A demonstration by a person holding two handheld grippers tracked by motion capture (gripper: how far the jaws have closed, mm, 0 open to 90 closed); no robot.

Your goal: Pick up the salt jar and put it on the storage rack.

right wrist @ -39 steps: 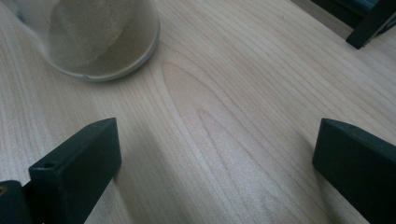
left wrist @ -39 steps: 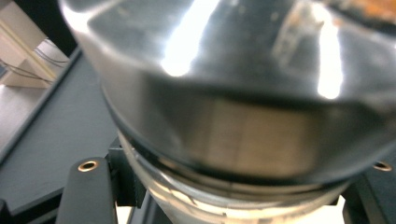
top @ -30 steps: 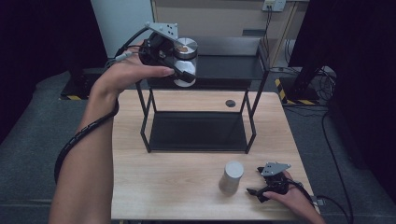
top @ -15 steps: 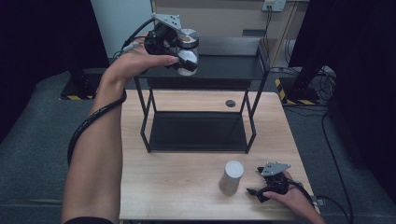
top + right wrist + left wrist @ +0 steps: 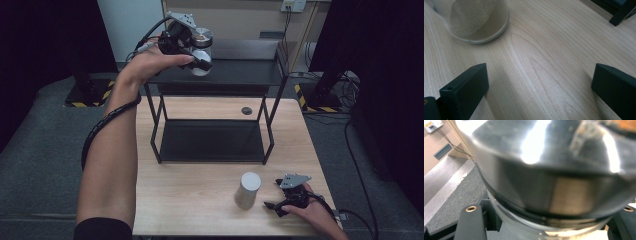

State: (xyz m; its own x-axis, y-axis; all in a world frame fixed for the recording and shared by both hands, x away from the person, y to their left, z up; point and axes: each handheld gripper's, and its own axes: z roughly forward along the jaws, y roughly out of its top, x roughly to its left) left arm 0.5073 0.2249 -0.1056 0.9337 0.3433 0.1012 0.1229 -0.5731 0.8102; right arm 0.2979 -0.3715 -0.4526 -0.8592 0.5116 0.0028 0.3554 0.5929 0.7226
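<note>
My left gripper (image 5: 199, 54) is raised over the top shelf of a black rack (image 5: 245, 75), shut on a jar with a shiny metal lid (image 5: 202, 36). In the left gripper view the jar (image 5: 544, 170) looms close and blurred, with a black finger (image 5: 471, 222) beside its body. My right gripper (image 5: 280, 202) rests on the wooden table (image 5: 190, 205) at the front right, open, with bare wood between its jaws (image 5: 539, 92). A pale grey cylinder (image 5: 248, 189) stands upright just left of it, and its base (image 5: 477, 20) shows ahead of the left jaw.
The rack's lower shelf (image 5: 210, 140) is a dark panel on the table's middle. A small black disc (image 5: 246, 110) lies on the table behind the rack. Cables and a dark stand sit on the floor at right.
My left hand has carried the jar a little farther back and to the right over the rack's top. The right gripper and the cylinder have stayed put.
</note>
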